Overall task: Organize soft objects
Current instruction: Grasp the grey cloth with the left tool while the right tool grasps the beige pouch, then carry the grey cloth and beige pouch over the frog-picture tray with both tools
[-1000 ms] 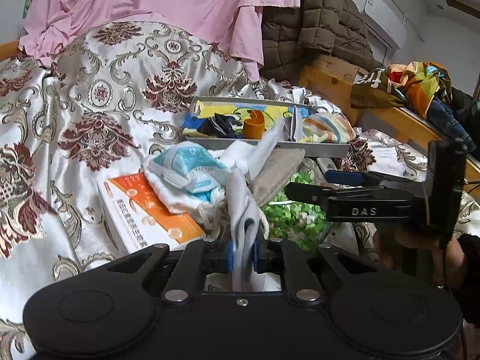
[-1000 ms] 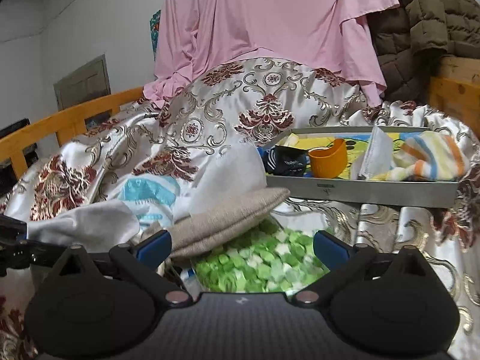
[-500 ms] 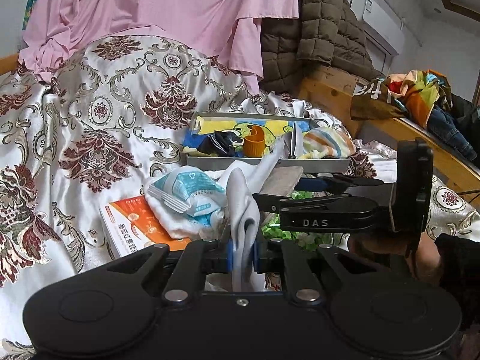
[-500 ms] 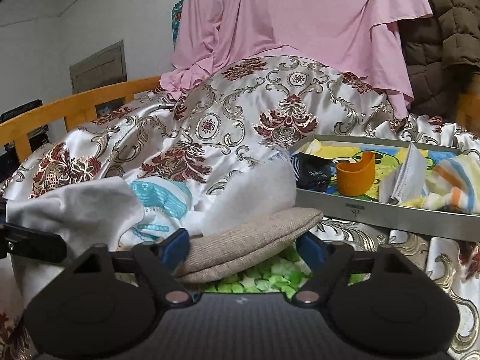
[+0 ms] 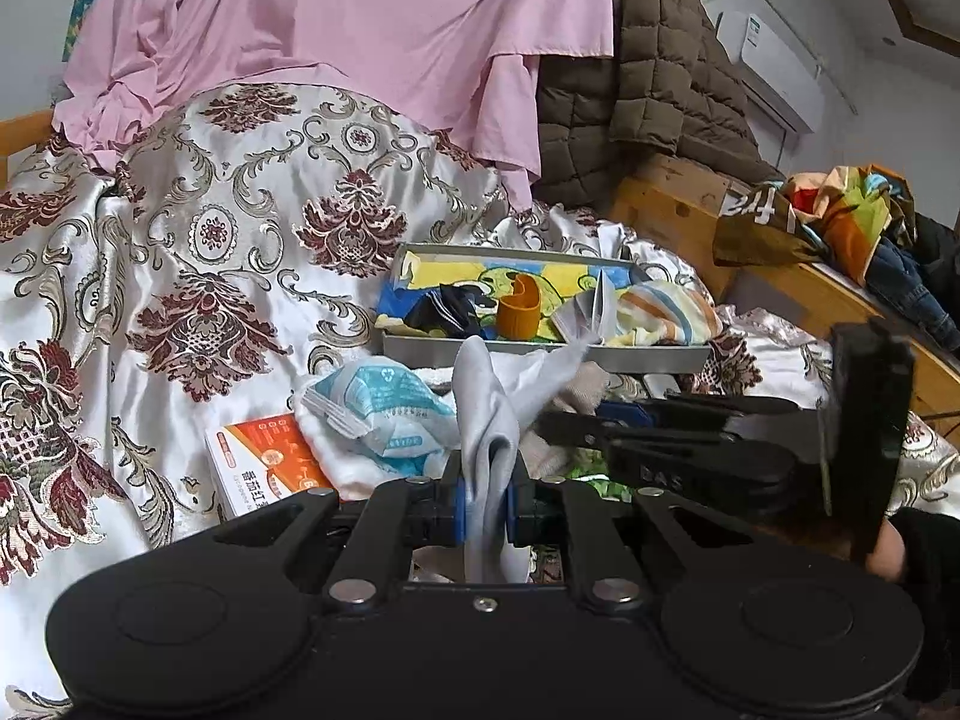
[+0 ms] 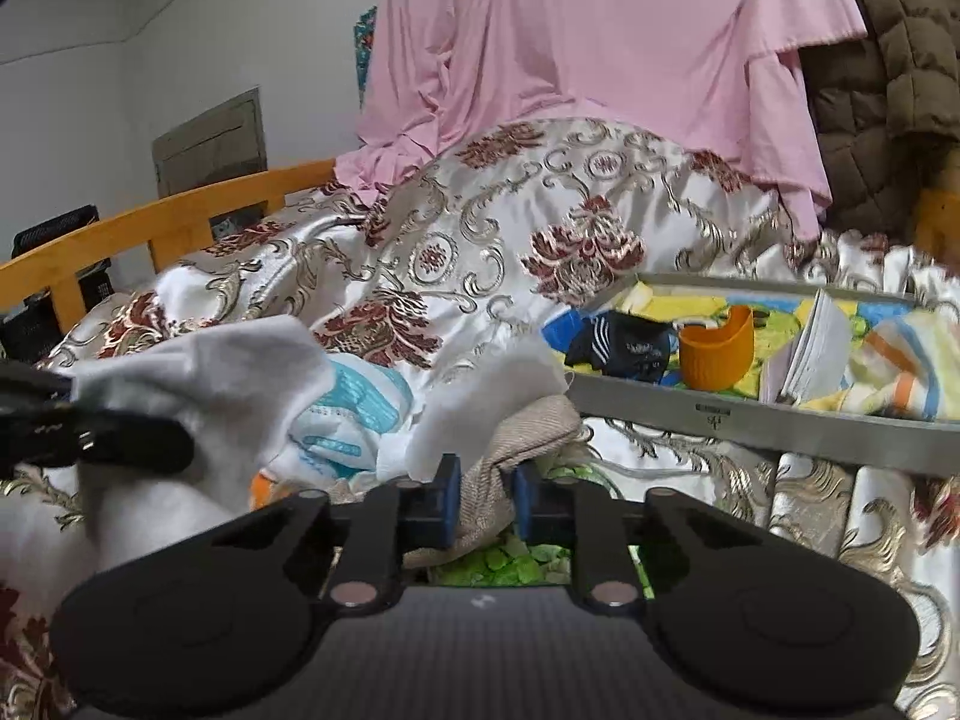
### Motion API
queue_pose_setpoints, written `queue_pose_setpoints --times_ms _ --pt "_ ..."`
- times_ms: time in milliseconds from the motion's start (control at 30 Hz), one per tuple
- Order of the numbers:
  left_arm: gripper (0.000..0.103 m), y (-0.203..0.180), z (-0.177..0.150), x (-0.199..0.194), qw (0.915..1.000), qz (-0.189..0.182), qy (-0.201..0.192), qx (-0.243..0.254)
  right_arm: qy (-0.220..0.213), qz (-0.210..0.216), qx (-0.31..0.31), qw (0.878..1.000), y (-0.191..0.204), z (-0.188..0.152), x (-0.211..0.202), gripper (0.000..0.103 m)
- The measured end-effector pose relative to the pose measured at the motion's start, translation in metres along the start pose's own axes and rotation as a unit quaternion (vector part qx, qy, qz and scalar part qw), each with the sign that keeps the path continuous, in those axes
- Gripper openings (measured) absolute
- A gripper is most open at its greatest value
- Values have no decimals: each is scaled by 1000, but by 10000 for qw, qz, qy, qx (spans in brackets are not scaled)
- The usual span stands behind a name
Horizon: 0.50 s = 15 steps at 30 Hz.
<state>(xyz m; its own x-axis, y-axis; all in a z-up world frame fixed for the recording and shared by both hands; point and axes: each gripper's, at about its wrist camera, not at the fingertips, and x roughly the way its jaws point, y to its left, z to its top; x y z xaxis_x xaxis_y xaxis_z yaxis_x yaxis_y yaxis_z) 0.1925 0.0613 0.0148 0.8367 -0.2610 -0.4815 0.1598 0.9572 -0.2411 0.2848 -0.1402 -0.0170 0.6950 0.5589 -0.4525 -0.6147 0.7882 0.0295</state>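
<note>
Left wrist view shows the left gripper (image 5: 485,507) clamped on a fold of grey cloth (image 5: 487,420), which stands up between the blue pads and trails down behind them. The right gripper (image 5: 576,429) reaches in from the right, level with the pile and just beyond the left one. Right wrist view shows the right gripper (image 6: 485,501) closing its jaws on the edge of a beige cloth (image 6: 528,432), the pads already pressing a bunched fold of it. That cloth lies on a green-and-white patterned item (image 6: 510,561), with its long axis running away from the tool toward the tray (image 6: 750,420). The tray sits ahead and to the right on the bedspread (image 6: 480,252), near the pile, and already holds a dark sock (image 6: 624,345), an orange cup (image 6: 717,354), a booklet (image 6: 810,351) and a striped cloth (image 6: 900,372). The right hand is the nearer to the tray, so a carry there would likely fall to it, going forward and rightward over the near rim. Both tools tilt gently downward toward the pile. The white corner (image 6: 486,402) draped over the beige cloth may drag along when it lifts. A blue packet (image 5: 384,408) and an orange box (image 5: 264,471) lie left of the pile.
</note>
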Motion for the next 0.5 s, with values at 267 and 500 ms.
queue_pose_setpoints --times_ms 267,500 --pt "12 -6 5 -5 9997 -61 -202 -116 -411 -432 -744 9954 17 18 -47 13" --pt "12 -14 7 -7 9995 -127 -264 -73 -476 -794 -1032 9903 17 21 -64 11"
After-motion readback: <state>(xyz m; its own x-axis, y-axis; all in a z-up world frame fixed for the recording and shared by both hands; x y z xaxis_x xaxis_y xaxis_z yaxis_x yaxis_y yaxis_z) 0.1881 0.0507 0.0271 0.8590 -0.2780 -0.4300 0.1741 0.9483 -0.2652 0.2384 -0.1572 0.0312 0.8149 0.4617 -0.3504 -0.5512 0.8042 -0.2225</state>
